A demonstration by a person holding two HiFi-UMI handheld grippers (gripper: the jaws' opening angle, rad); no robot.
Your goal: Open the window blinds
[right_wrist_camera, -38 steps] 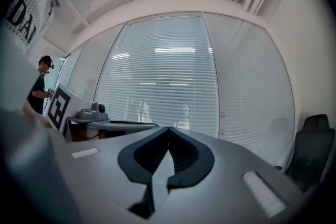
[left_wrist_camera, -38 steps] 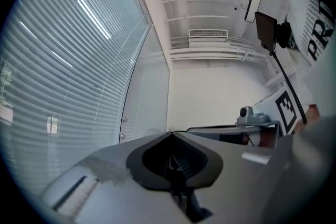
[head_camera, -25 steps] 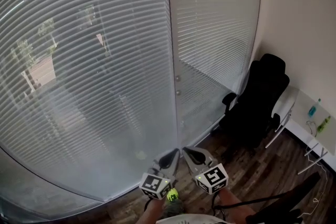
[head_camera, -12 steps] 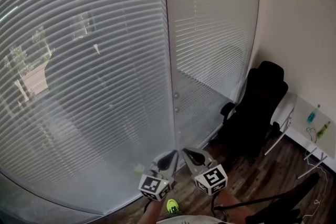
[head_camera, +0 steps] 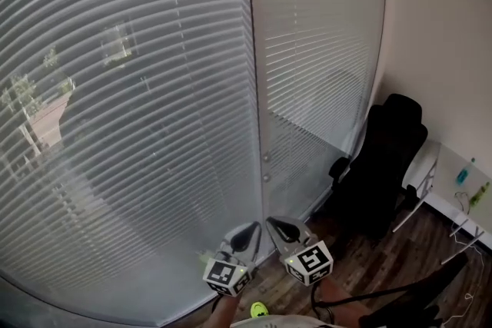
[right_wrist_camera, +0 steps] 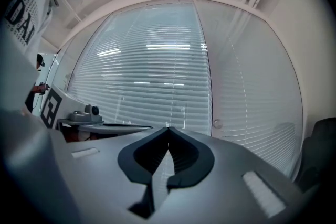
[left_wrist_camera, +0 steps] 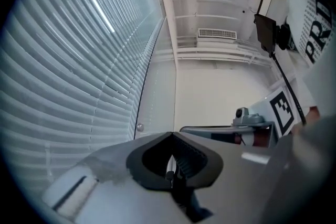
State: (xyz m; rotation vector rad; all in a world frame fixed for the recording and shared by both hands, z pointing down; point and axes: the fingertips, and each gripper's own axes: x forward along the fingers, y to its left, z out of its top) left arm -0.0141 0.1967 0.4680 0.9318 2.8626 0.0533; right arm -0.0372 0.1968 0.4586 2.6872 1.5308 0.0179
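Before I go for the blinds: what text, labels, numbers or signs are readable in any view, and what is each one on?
"PRD": large dark letters, cut off at the frame edge, on the person's white shirt, left gripper view.
"DAI": cut-off letters on the same shirt, right gripper view.
Square markers on the left gripper and right gripper: black-and-white patterns only, no words.
Small blue item at the head view's right edge: too small to read.
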